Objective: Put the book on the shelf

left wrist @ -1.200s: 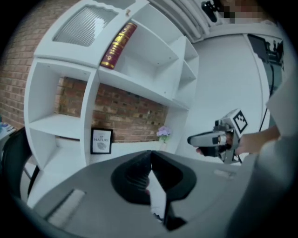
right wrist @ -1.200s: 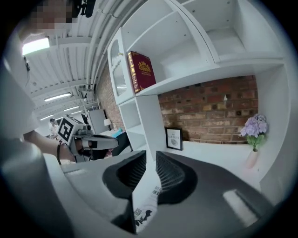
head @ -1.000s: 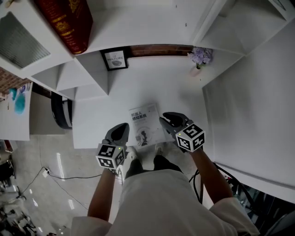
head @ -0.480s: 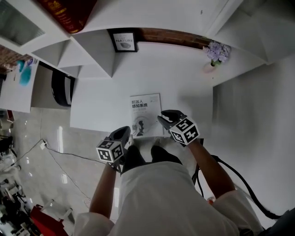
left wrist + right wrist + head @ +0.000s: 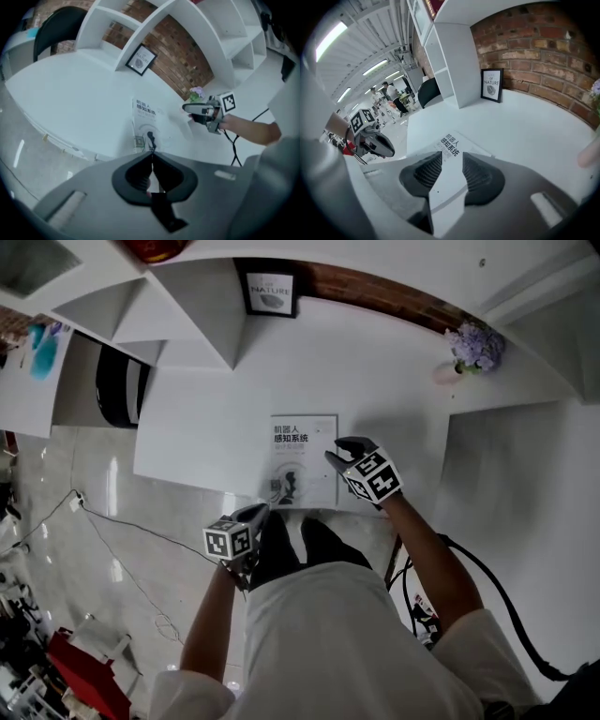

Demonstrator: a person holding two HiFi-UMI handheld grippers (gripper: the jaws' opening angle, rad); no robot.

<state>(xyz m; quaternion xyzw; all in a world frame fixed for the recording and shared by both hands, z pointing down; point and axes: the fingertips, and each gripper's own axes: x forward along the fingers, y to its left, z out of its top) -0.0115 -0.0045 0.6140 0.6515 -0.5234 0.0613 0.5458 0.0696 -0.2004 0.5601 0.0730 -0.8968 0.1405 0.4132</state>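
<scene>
The fingers (image 5: pixel 480 176) of the right gripper (image 5: pixel 338 448), which have just been opening and press nothing, hang at the right edge of the book (image 5: pixel 303 460), flat on the worktop (image 5: pixel 394 399) with its long axis toward the brick wall (image 5: pixel 375 292); the left gripper (image 5: pixel 257 514), clenched and empty, is farther, just off its near left corner

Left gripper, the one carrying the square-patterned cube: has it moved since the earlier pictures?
Yes. The left gripper sat beside the book's lower left corner; now it has pulled back from the book to the white table's front edge.
</scene>
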